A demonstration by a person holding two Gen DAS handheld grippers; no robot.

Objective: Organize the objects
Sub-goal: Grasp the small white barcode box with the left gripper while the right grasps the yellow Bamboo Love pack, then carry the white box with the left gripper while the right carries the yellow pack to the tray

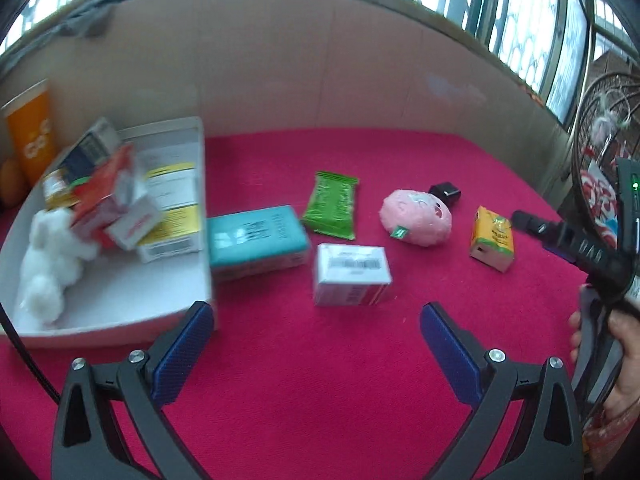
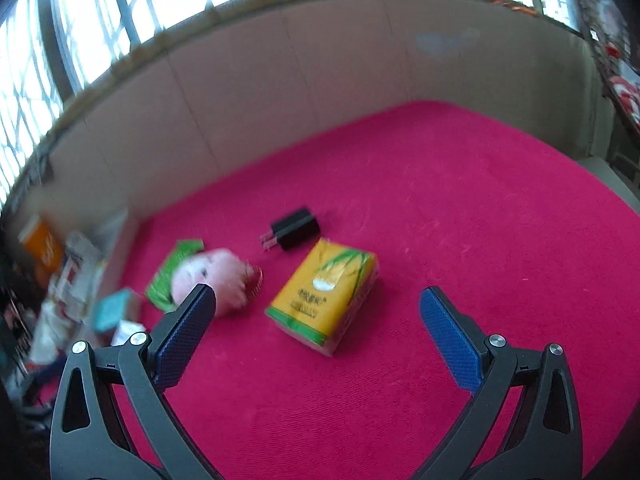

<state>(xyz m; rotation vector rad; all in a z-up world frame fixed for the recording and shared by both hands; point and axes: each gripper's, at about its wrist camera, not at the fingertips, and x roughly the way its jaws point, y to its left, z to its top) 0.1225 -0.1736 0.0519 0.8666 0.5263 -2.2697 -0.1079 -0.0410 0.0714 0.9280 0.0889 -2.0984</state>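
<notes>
On the red cloth lie a white box (image 1: 352,274), a teal box (image 1: 256,242), a green snack packet (image 1: 332,210), a pink plush (image 1: 416,212), a black charger (image 1: 445,193) and a yellow tissue pack (image 1: 493,238). My left gripper (image 1: 316,322) is open and empty, just short of the white box. My right gripper (image 2: 316,306) is open and empty, with the yellow tissue pack (image 2: 324,300) lying between and just beyond its fingers. The pink plush (image 2: 212,280) and charger (image 2: 294,229) lie to its left. The right gripper's body (image 1: 580,248) shows at the right of the left wrist view.
A white tray (image 1: 112,292) at the left holds several boxes and a white plush (image 1: 48,264). An orange cup (image 1: 32,132) stands behind it. A beige wall (image 1: 320,80) borders the cloth at the back. A wire fan (image 1: 600,140) stands at the right.
</notes>
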